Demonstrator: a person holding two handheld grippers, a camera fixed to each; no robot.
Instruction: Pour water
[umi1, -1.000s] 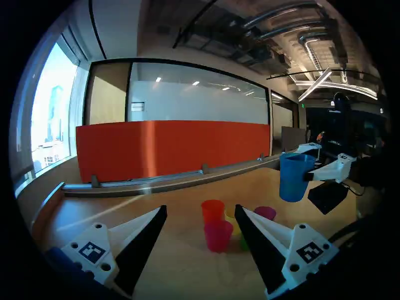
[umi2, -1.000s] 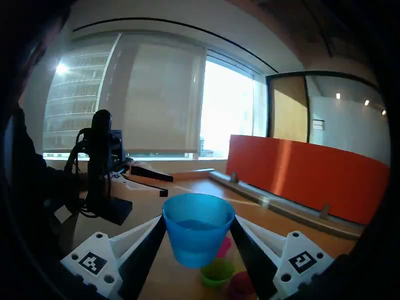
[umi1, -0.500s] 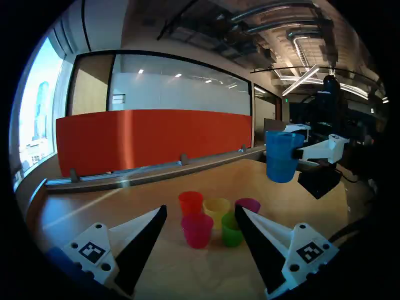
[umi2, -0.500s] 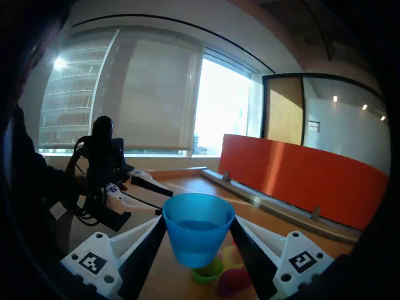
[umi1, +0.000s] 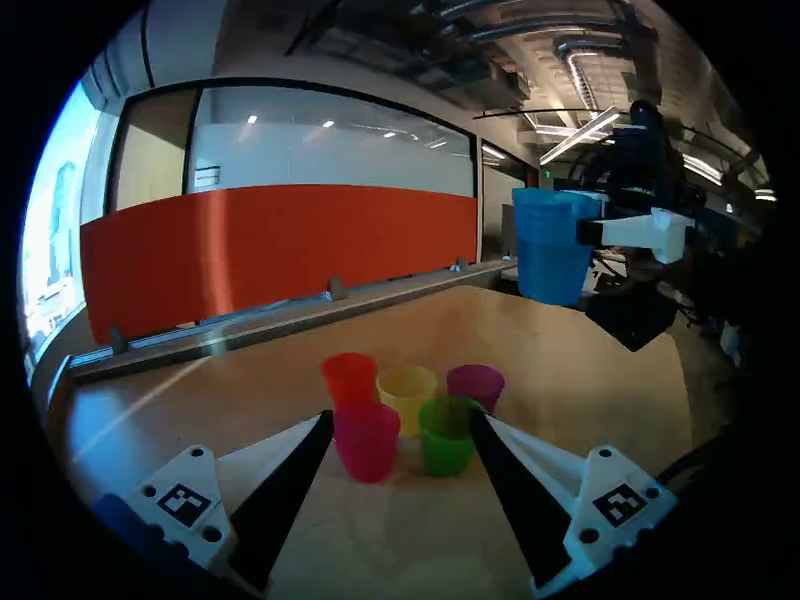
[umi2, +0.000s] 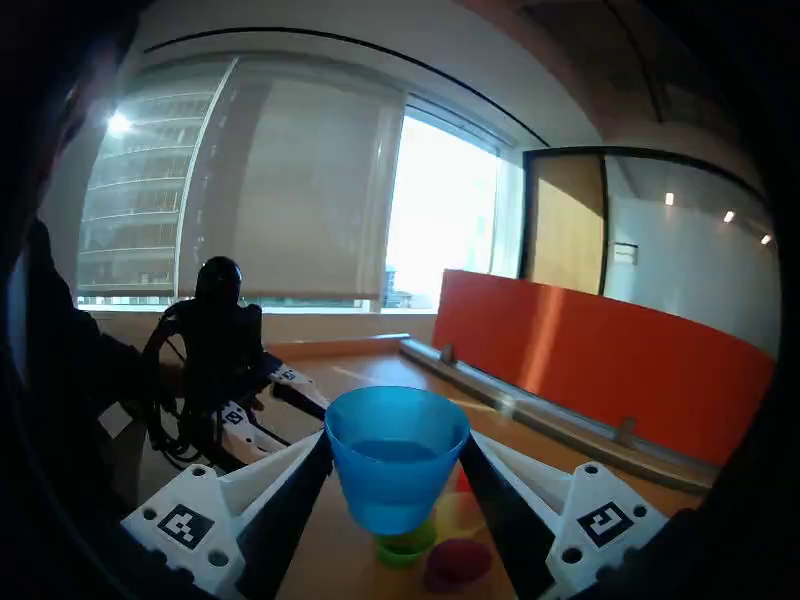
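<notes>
While the right gripper (umi2: 396, 442) presses both fingers against the sides of the one blue cup (umi2: 397, 485), which is held upright in the air with water in it, the left gripper (umi1: 398, 418) has its fingers spread wide and grips nothing. Five small cups stand bunched on the wooden table (umi1: 560, 380). The red cup (umi1: 349, 378), yellow cup (umi1: 407, 392) and purple cup (umi1: 475, 384) are behind. The pink cup (umi1: 366, 442) and green cup (umi1: 446, 436) are in front. In the right gripper view this cluster lies below the blue cup, which partly hides it. Each gripper carries two square black-and-white marker tags (umi1: 183, 503), with no readable words. An orange partition (umi1: 280, 250) runs along the table's far edge.
</notes>
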